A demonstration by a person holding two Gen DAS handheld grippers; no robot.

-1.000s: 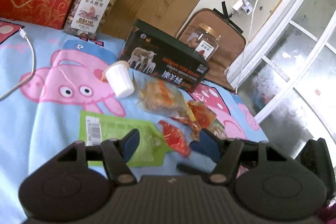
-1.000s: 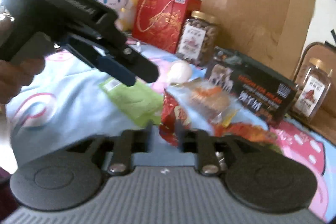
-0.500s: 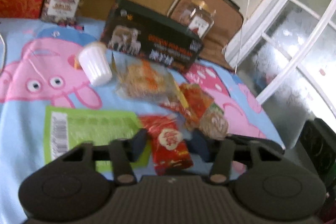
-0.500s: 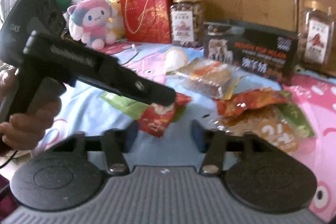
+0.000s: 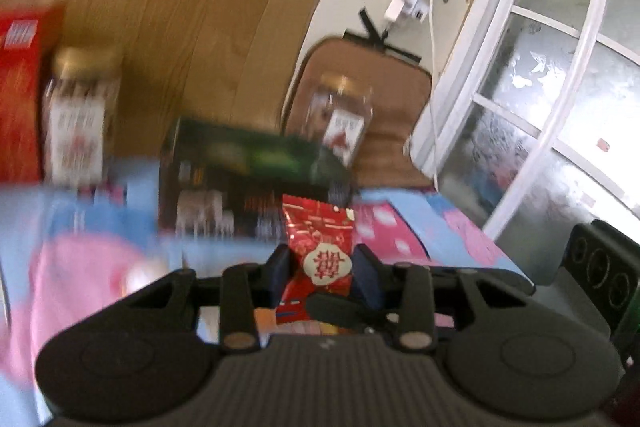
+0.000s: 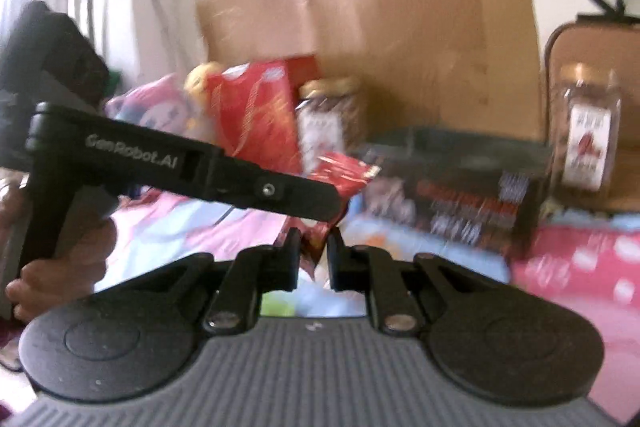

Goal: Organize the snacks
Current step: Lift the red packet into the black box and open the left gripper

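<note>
My left gripper (image 5: 322,263) is shut on a small red snack packet (image 5: 320,243) with a white round emblem, held up above the cartoon-print cloth (image 5: 84,251). In the right wrist view the left gripper (image 6: 316,195) crosses from the left with that red packet (image 6: 340,173) in its tip. My right gripper (image 6: 312,247) is nearly closed, with the lower corner of the red packet (image 6: 314,241) between its fingers. Whether it pinches the packet I cannot tell.
A dark box with sheep pictures (image 5: 240,179) (image 6: 452,187) stands behind. Nut jars (image 5: 78,119) (image 6: 586,135) flank it. A red gift bag (image 6: 256,119) and plush toys (image 6: 160,107) stand at the back left. A window (image 5: 560,99) is on the right.
My left gripper closed on the red packet and lifted it off the cloth. My right gripper narrowed from open and came up to the packet's lower corner.
</note>
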